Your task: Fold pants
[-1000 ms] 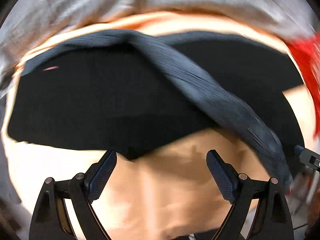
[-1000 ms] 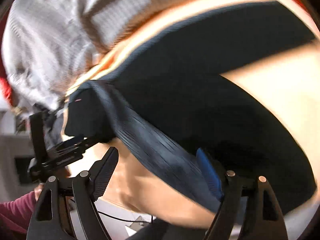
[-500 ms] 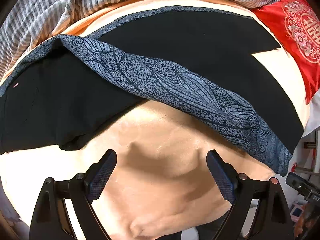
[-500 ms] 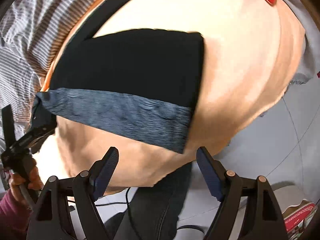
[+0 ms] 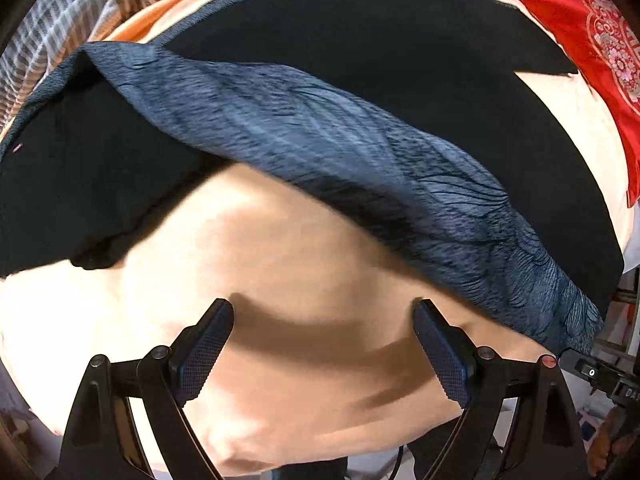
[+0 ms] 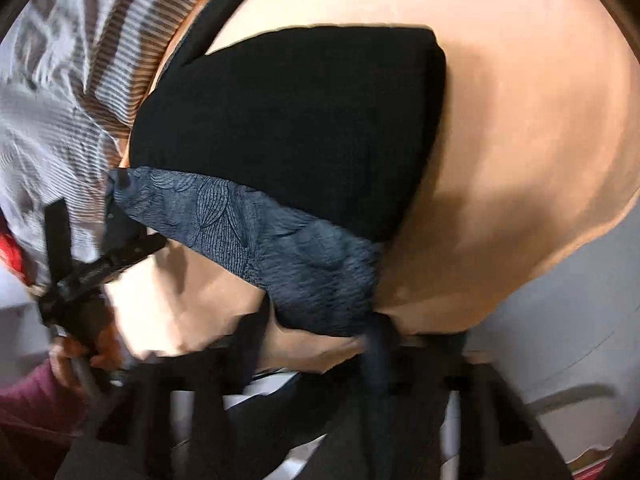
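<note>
Pants [image 5: 360, 92] lie flat on the peach-coloured bed cover [image 5: 304, 288], black fabric spread wide, with a grey-blue leaf-patterned band [image 5: 360, 184] running diagonally along the near edge. Striped bedding [image 5: 60, 32] sits beyond, a red embroidered cushion [image 5: 592, 40] to the far right.

Left gripper [image 5: 324, 344]: jaws spread wide, nothing between them, hanging over bare cover just short of the patterned band.

Right gripper [image 6: 320, 344]: view is motion-blurred. Jaws are closing at this moment, and the corner of the patterned band [image 6: 312, 264] sits bunched between the fingertips. Whether the pads already press on it cannot be told from the blur. A hand [image 6: 80, 352] in a maroon sleeve [image 6: 28, 396] carries the other tool at the band's opposite end.

Step in hand, by judgement: pinching both ends of the near edge before lifting it over.

Notes for doing it well:
- let the right jaws finish closing on both fabric layers, not the cover beneath
- bring the left jaws onto the band's other corner, straddling the edge squarely
- lift both ends evenly so the fold line stays straight
- risk: soft cover may get caught in the pinch
</note>
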`<state>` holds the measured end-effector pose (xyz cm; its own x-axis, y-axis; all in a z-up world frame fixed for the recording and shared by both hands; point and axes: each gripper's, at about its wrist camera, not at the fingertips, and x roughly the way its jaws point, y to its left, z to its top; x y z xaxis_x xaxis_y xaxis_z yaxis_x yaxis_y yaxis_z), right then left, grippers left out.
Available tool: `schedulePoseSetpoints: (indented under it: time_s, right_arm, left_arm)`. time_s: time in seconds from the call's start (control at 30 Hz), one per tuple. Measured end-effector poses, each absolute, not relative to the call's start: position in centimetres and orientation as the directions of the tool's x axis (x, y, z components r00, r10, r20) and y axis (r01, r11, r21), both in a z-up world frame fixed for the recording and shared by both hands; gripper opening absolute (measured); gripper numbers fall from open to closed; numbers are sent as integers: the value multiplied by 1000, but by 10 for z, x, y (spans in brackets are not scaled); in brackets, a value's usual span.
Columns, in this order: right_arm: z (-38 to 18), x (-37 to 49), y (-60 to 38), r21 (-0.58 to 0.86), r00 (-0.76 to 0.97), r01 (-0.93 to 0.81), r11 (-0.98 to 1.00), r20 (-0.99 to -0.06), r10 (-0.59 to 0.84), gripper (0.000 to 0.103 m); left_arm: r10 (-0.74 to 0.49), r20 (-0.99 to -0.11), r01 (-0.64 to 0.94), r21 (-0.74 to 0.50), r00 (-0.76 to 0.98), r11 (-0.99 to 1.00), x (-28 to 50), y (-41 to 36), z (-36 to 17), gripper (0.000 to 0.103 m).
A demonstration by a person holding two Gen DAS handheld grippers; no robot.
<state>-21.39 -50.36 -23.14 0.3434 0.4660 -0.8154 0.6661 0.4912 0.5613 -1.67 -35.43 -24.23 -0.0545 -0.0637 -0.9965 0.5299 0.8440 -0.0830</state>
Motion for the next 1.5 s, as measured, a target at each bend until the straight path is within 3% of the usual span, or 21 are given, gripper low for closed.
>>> schedulePoseSetpoints:
  time_s: [0.1, 0.33, 0.53, 0.73, 0.87, 0.9, 1.1, 1.17, 1.23, 1.27, 1.4, 1.5]
  right_arm:
    - [-227, -208, -510, 621, 369, 653, 434, -761, 534, 16]
    - [-162, -170, -543, 748, 490, 524, 407, -656, 575, 15]
    - [-129, -105, -609, 799, 575, 443, 406, -601, 555, 15]
    - [-127, -19, -683, 782, 568, 404, 475, -622, 540, 15]
    - [-141, 32, -729, 727, 532, 431, 534, -683, 500, 15]
    - [-146, 39, -736, 720, 526, 445, 533, -691, 495, 15]
    - [-200, 83, -766, 584, 376, 571, 577, -811, 449, 15]
    - [-203, 84, -769, 531, 321, 589, 609, -846, 426, 24]
    - [-195, 80, -770, 520, 326, 573, 633, -854, 406, 51]
    - [-190, 75, -770, 499, 321, 566, 656, -867, 382, 55]
    - [-169, 44, -771, 433, 323, 576, 693, -900, 294, 57]
    - [-168, 11, -769, 490, 354, 609, 623, -871, 340, 57]
  left_arm:
    - [-67, -995, 528, -94, -71, 844, -26, -380, -243, 92]
    - [-183, -980, 473, -198, -78, 859, -27, -431, -207, 92]
    - [-296, -955, 439, -255, 27, 862, 25, -482, -156, 92]
    - [-301, -939, 428, -206, 166, 880, 113, -506, -128, 92]
    - [-264, -930, 399, -148, 255, 905, 149, -491, -121, 92]
    - [-248, -934, 389, -135, 257, 911, 159, -451, -113, 92]
    - [-68, -982, 324, -7, 177, 946, 146, -409, -166, 92]
    - [-6, -988, 312, 43, 156, 949, 142, -404, -185, 92]
    - [15, -993, 276, 47, 117, 960, 140, -399, -200, 92]
    - [10, -994, 260, 38, 110, 965, 139, -398, -202, 92]
    - [5, -993, 258, 35, 119, 965, 130, -396, -197, 92]
    - [9, -992, 264, 42, 125, 964, 129, -395, -191, 92]
